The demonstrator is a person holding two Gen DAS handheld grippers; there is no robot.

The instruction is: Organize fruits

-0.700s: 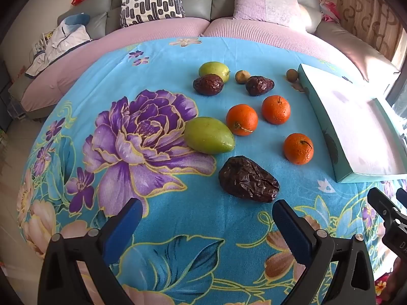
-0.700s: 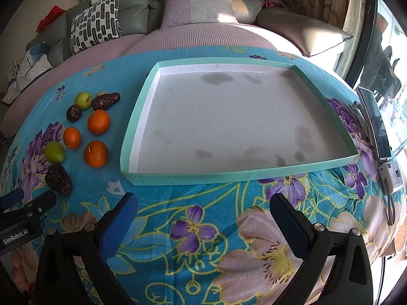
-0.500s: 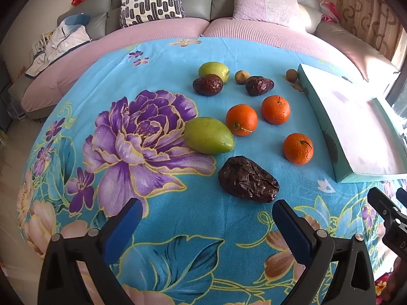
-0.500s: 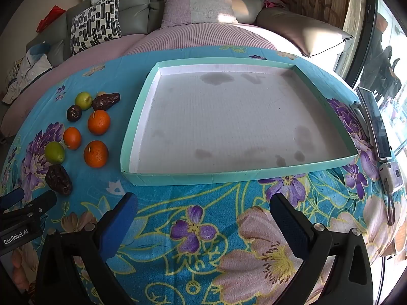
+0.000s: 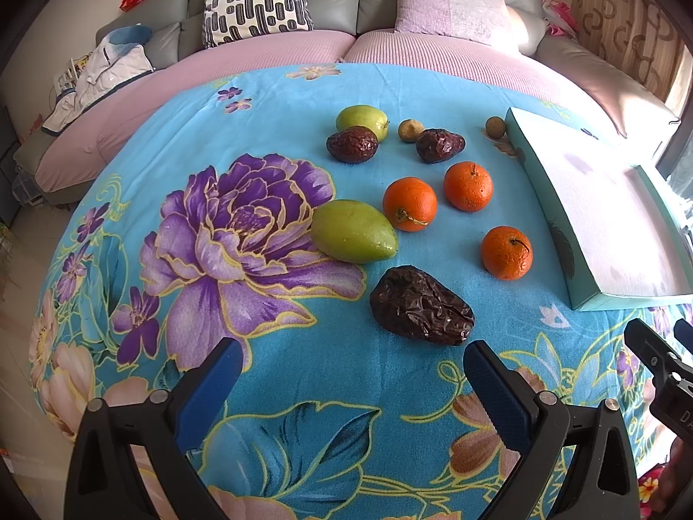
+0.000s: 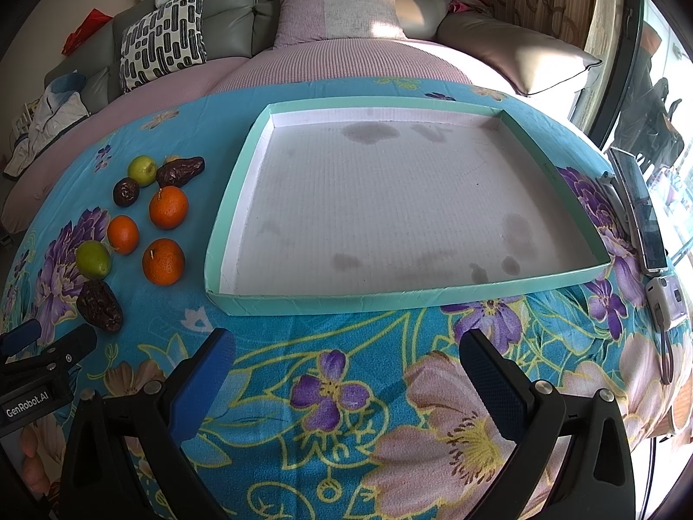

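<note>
My left gripper (image 5: 351,368) is spread wide, empty, low over the floral fleece cloth (image 5: 268,138); my right gripper (image 6: 346,359) is likewise spread, empty. Nearest date (image 5: 422,305) is wrinkled and dark, just ahead of the left fingers. The oranges, green fruits and other dates lie loose beyond it — none in the shallow teal tray (image 6: 390,297), whose white ribbed floor is stained. The tray's far end is cut off in the left view.
</note>
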